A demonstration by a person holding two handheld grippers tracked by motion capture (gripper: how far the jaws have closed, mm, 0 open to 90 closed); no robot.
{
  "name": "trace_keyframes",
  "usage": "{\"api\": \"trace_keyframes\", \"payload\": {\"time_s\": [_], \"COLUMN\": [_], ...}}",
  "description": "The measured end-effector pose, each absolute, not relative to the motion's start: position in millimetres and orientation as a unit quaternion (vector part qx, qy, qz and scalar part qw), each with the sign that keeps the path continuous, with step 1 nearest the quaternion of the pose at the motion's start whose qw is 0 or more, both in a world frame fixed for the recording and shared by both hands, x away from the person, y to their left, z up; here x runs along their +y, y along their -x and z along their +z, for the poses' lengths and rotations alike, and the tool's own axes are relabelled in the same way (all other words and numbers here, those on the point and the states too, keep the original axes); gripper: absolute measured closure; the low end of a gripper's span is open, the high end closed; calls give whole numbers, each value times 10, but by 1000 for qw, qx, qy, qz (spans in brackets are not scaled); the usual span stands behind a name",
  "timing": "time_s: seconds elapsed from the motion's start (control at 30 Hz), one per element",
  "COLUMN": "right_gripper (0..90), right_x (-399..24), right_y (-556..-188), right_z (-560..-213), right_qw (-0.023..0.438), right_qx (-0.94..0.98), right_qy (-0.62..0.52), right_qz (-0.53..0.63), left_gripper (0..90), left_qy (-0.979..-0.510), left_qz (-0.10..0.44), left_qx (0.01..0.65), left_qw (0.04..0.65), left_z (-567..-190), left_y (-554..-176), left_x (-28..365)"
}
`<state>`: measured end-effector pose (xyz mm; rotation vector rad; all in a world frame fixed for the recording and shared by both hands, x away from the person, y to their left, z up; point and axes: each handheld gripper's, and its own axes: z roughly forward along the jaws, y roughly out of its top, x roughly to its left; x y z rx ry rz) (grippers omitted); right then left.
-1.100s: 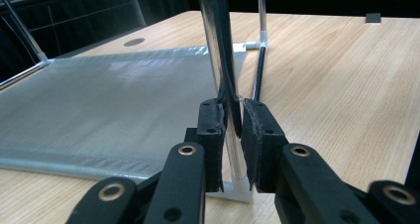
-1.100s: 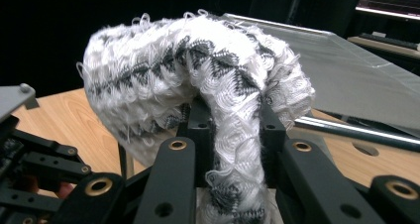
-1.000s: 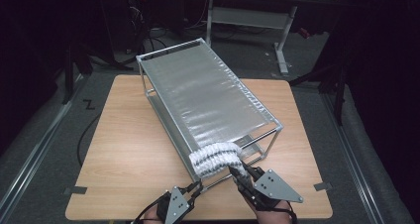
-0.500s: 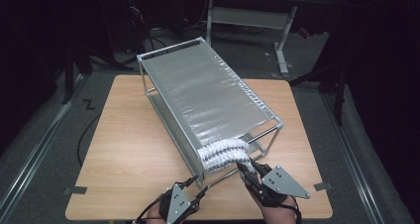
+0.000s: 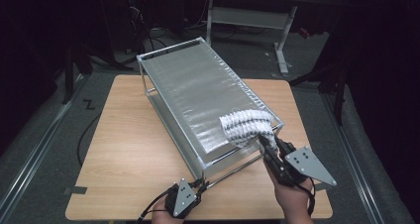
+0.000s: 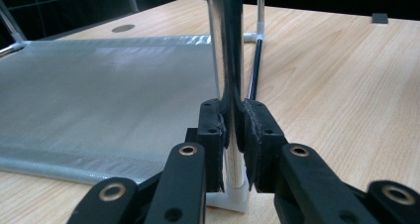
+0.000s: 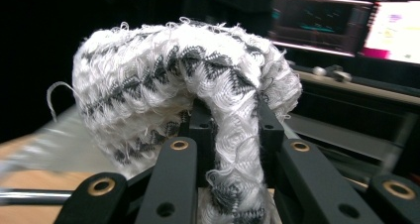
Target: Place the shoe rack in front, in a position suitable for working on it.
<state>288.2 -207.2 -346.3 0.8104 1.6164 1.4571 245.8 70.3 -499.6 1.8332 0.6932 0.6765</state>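
A metal-framed rack [image 5: 198, 85] with a silver mesh top stands slantwise on the wooden table [image 5: 124, 149]. My left gripper [image 5: 200, 184] is at the rack's near corner. In the left gripper view the left gripper [image 6: 233, 135] is shut on the rack's shiny upright post [image 6: 225, 60], just above its white foot; its jaws have just closed onto it. My right gripper [image 5: 265, 142] is shut on a white-and-grey knitted cloth [image 5: 245, 125] held over the rack's near right end. In the right gripper view the cloth [image 7: 173, 75] bunches above the right gripper [image 7: 233, 130].
The rack's lower mesh shelf [image 6: 99, 95] lies to the left of the held post. A white-legged desk [image 5: 247, 16] stands beyond the table. Lit screens [image 7: 322, 21] glow far behind the cloth. Bare table wood lies left of the rack.
My right gripper has carried the cloth up and to the right, from the rack's near edge to its near right corner. The left gripper has stayed by the near corner post.
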Motion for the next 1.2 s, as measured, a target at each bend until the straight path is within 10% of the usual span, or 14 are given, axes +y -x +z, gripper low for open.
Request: {"api": "trace_keyframes", "payload": {"time_s": [0.3, 0.73, 1.2], "right_gripper": [768, 766, 767], "right_x": [-2022, -1818, -1576], "right_y": [-2998, -2559, -2374], "right_z": [-3237, -3883, -4008], "right_qw": [415, 327, 335], "right_qx": [616, 695, 735], "right_qy": [-320, -282, -226], "right_qz": [589, 575, 545], "left_gripper": [790, 791, 792], "left_qy": [-761, -761, -762], "left_qz": [284, 281, 281], "left_qx": [282, 282, 282], "left_qw": [510, 512, 511], "left_z": [-5001, -5001, -4998], "left_y": [-2424, -2417, -2407], "left_x": [679, 676, 704]}}
